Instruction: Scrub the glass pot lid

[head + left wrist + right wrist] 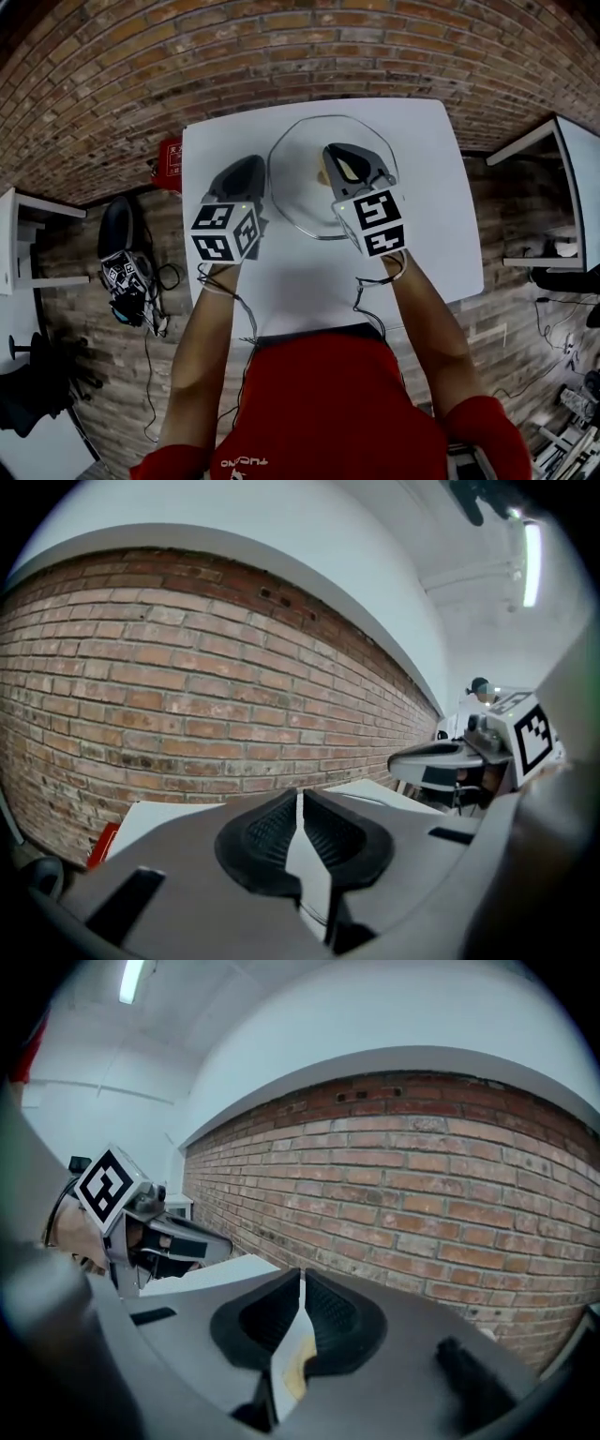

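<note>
The glass pot lid [305, 192] lies flat on the white table [431, 197], near its far edge. My right gripper [336, 150] hovers over the lid's middle with its jaws shut and nothing between them. Something yellowish [349, 170] shows beneath it, and the same yellowish thing [298, 1365] shows below the jaws in the right gripper view; I cannot tell what it is. My left gripper [253, 161] is just left of the lid's rim, also shut and empty. In their own views the left gripper [300, 799] and right gripper [302, 1279] both point toward the brick wall.
A brick wall [281, 56] runs behind the table. On the floor to the left are a red box [170, 161] and dark gear with cables [127, 267]. Other white tables stand at the left edge [14, 234] and right edge [572, 178].
</note>
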Motion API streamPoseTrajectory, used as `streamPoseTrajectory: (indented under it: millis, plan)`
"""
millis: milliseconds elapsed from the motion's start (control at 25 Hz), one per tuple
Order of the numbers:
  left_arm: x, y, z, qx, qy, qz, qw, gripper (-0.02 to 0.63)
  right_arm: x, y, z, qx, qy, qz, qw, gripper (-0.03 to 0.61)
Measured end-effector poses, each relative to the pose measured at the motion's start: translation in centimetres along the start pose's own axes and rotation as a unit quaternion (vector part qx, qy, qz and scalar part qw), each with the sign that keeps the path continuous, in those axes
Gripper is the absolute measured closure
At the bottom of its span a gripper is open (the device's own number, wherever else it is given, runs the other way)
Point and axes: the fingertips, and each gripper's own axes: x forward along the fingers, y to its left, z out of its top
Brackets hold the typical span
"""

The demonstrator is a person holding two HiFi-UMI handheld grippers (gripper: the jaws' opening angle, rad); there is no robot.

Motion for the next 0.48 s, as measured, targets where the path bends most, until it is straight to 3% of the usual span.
streamPoseTrajectory:
  millis: [120,160,200,320,480]
  plan:
    - [1.4,0.7,-1.5,-0.019,0.023,-0.003,0.9996,0.591,1.3,-0.4,-2.4,0.014,0.035,0.0,0.999,0.546]
    - [1.9,0.8,-1.9,-0.024,0.031,-0.006,0.9992,0.569,1.6,-0.7,-3.1,0.018,0.046,-0.002,0.999,0.545]
    - [2.3,0.8,-2.4,-0.029,0.04,-0.011,0.9987,0.505,1.9,-1.0,-3.7,0.023,0.057,-0.004,0.998,0.543]
    - [3.5,1.0,-3.8,-0.042,0.064,-0.017,0.9969,0.446,2.8,-1.7,-5.8,0.043,0.094,-0.004,0.995,0.446]
    - [4.8,1.6,-5.9,-0.066,0.099,-0.019,0.9927,0.417,3.9,-2.2,-8.9,0.06,0.147,-0.003,0.987,0.436]
